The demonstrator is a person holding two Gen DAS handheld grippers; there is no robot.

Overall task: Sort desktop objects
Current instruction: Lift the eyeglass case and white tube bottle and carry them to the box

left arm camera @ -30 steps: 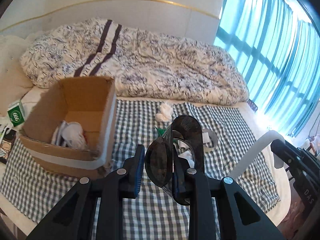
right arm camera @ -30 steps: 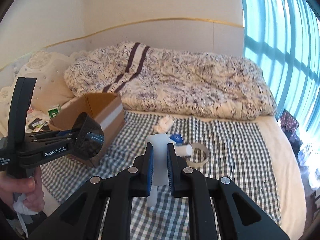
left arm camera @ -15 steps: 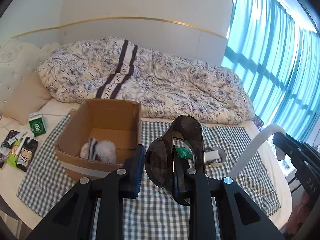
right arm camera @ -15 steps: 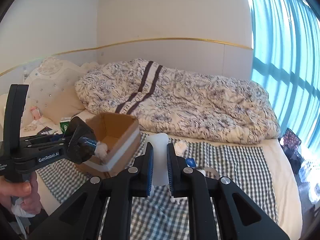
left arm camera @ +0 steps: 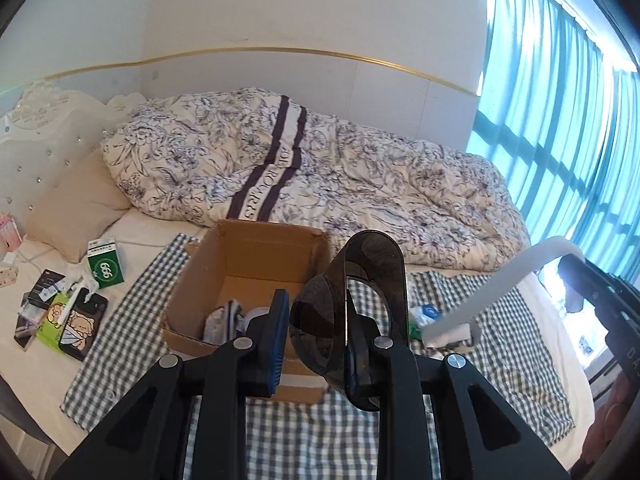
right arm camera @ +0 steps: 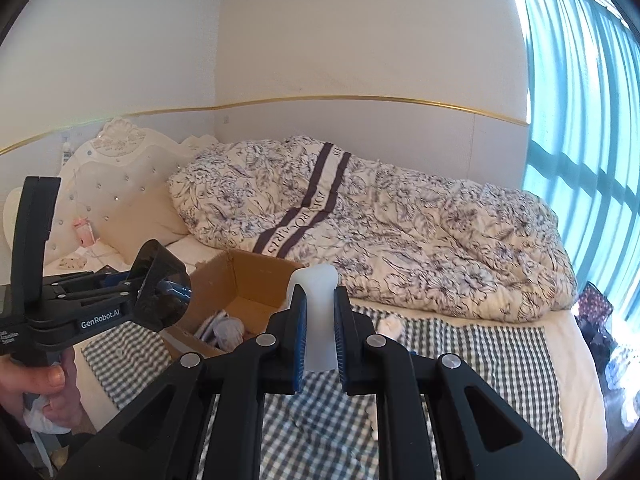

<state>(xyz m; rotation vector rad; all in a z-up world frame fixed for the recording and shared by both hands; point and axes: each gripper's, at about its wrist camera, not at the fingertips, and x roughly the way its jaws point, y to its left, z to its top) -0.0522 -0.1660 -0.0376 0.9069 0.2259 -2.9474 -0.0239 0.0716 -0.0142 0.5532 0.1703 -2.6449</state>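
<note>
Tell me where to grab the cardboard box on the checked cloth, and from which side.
Grip the top edge of one wall of the cardboard box, coming straight down from above with one finger inside and one outside. It stands upright with its top open and its walls are thin; the whole body looks too wide for the jaws.

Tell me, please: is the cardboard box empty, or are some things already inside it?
Not empty. The open cardboard box already holds a few pale things at the bottom; both views show them, but what they are cannot be told.
</note>
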